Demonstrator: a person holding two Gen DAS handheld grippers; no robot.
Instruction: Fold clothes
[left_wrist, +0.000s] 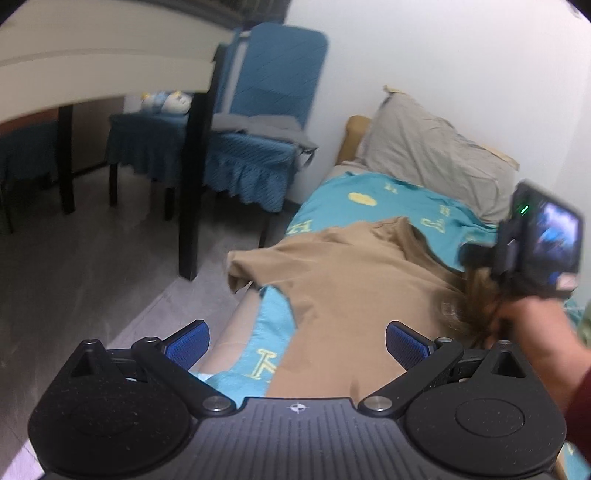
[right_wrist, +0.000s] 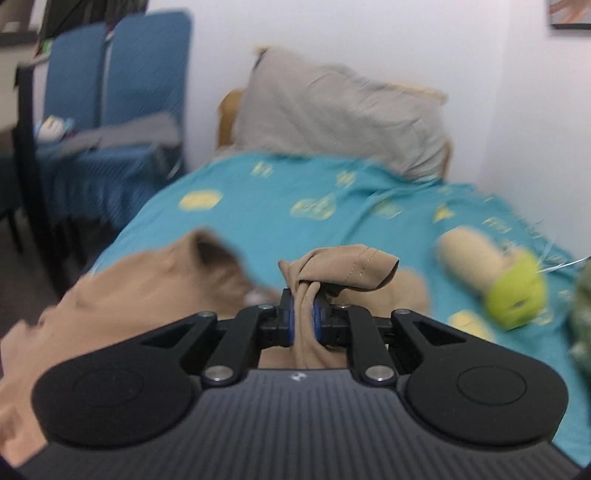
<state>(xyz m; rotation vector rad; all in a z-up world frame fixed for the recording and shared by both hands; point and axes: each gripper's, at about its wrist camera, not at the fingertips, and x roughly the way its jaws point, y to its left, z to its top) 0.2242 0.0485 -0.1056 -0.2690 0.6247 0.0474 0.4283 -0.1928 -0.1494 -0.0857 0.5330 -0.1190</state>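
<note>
A: Item one? 
B: Tan shirt (left_wrist: 343, 280), soft knit, lay rumpled on the teal patterned bedspread (left_wrist: 332, 199), ahead of the left gripper (left_wrist: 297, 341), jaws wide and empty.
A: Right gripper (right_wrist: 303, 314)?
B: Jaws clamped on a bunched stitched fold of the shirt.

Both views look forward along their claws, low and close over the bed (left_wrist: 332, 206), facing the pillow (left_wrist: 436, 158) and wall. The left view sits further left, catching chairs (left_wrist: 258, 122).
</note>
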